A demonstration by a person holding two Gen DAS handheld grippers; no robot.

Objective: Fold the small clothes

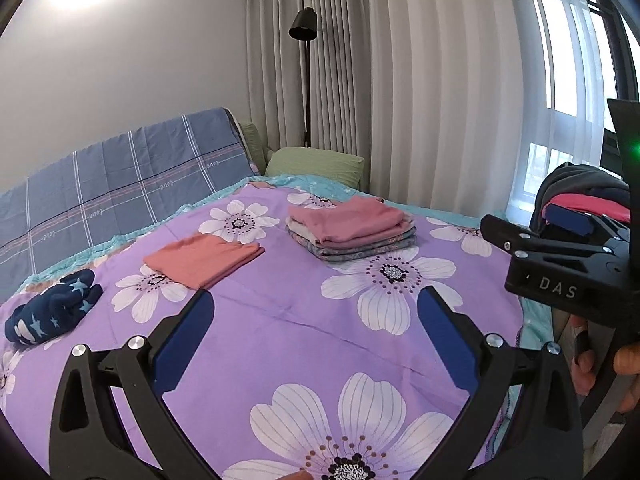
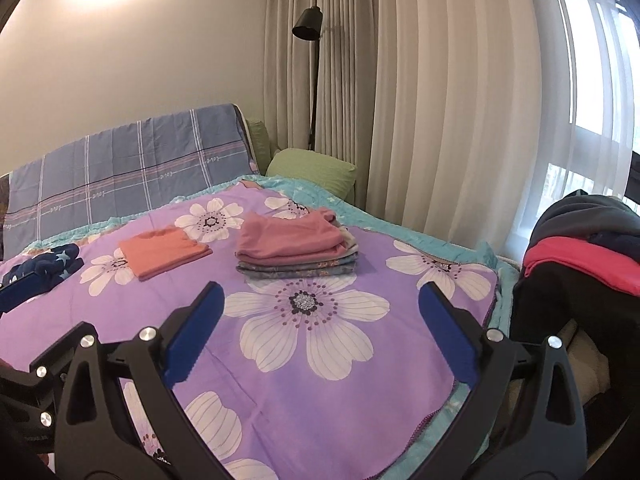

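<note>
1. Both empty, jaws apart: left gripper [image 1: 316, 332], right gripper [image 2: 322, 330].
2. Between folds: stack [image 1: 352, 232], orange piece [image 1: 202, 258] done on bed [image 1: 280, 320].
3. Next, probably: fetch from unfolded pile [image 2: 580, 256] at right.

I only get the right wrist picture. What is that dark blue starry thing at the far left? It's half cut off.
Observer: The left wrist view shows the starry garment whole. It is a crumpled navy bundle, unfolded, lying apart from the folded orange piece.
Visitor: Who is holding my tool?
Observer: A bare hand grips beneath the right gripper, whose black body is lettered DAS.
Visitor: Any lights on it?
Observer: Yes, a small green light glows on the black part above it.
</note>
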